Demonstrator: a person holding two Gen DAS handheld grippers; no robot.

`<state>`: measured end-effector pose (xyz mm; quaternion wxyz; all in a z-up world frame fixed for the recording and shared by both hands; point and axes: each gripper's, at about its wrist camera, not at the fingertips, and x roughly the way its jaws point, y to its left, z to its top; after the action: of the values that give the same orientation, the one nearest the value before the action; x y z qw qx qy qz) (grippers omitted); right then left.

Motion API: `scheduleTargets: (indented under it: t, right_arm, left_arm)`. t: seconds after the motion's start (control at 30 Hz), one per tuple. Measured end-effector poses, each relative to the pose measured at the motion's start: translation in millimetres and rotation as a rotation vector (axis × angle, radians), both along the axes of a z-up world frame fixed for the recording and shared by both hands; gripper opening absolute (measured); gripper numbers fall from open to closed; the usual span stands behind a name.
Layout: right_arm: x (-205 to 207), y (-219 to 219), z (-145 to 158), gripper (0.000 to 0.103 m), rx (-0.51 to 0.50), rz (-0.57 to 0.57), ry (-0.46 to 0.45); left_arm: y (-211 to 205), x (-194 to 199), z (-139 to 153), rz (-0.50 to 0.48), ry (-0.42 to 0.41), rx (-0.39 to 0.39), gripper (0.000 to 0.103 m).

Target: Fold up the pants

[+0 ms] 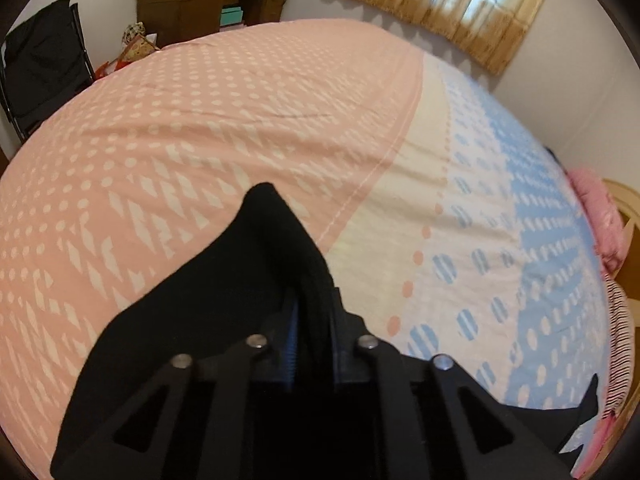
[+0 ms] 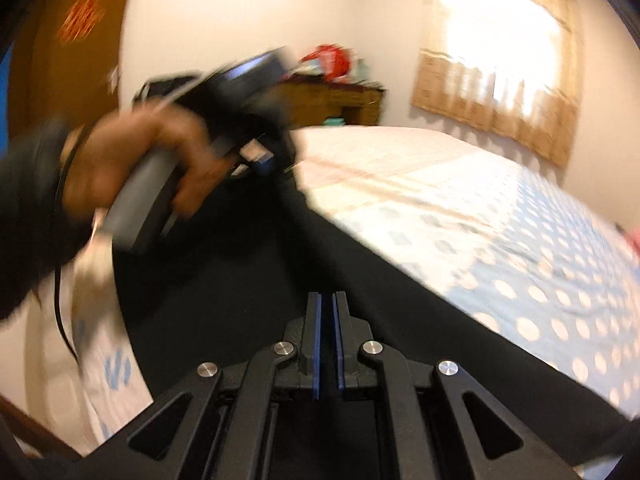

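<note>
Black pants (image 1: pixel 256 280) hang over the bedspread (image 1: pixel 224 120), a peak of cloth pinched in the left gripper (image 1: pixel 314 304); right gripper (image 2: pixel 328 300) fingers nearly pressed together, whether on cloth I cannot tell; left hand (image 2: pixel 160 152), blurred, at ten o'clock; curtain (image 2: pixel 500 60) at one o'clock.

Pants (image 1: pixel 256 272) are seen as plain black. Bedsheet (image 1: pixel 200 128): pink w/ white dots & dashes at 10 o'clock, blue w/ white dots at 3 o'clock. Gripper pads (image 2: pixel 317 344) are edged blue. Curtain (image 1: pixel 444 4) tan.
</note>
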<state>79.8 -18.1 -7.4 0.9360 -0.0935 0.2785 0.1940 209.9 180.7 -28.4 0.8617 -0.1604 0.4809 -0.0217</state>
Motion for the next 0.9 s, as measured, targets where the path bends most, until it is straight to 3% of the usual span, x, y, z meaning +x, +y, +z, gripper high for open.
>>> scheduleTargets:
  t: [0.17, 0.3, 0.37, 0.4, 0.43, 0.5, 0.57, 0.8, 0.9]
  right_arm:
    - [42, -49, 6, 0.007, 0.263, -0.013, 0.172]
    - [86, -62, -11, 0.007, 0.46, -0.029, 0.318]
    - [103, -52, -22, 0.007, 0.467, -0.029, 0.363]
    - [109, -44, -30, 0.007, 0.455, -0.027, 0.382]
    - [111, -31, -36, 0.007, 0.445, -0.02, 0.401]
    - [113, -24, -46, 0.007, 0.421, -0.02, 0.415]
    - [103, -19, -47, 0.007, 0.414, -0.022, 0.382]
    - [81, -19, -50, 0.007, 0.434, -0.015, 0.379]
    - [76, -4, -49, 0.007, 0.376, -0.015, 0.342]
  left_arm:
    - [9, -40, 14, -0.009, -0.092, -0.075, 0.012]
    - [16, -68, 20, 0.002, -0.146, -0.086, 0.013]
    - [17, -79, 18, -0.007, -0.156, -0.057, 0.02]
    - [17, -79, 16, -0.013, -0.155, -0.035, 0.033]
    - [16, -77, 14, -0.017, -0.149, -0.01, 0.061]
    - [20, -78, 12, -0.002, -0.151, 0.018, 0.088]
    - [24, -75, 14, 0.015, -0.175, 0.002, 0.089]
    - [19, -24, 23, 0.034, -0.082, -0.121, 0.091]
    - [8, 4, 29, 0.041, -0.05, -0.072, 0.091]
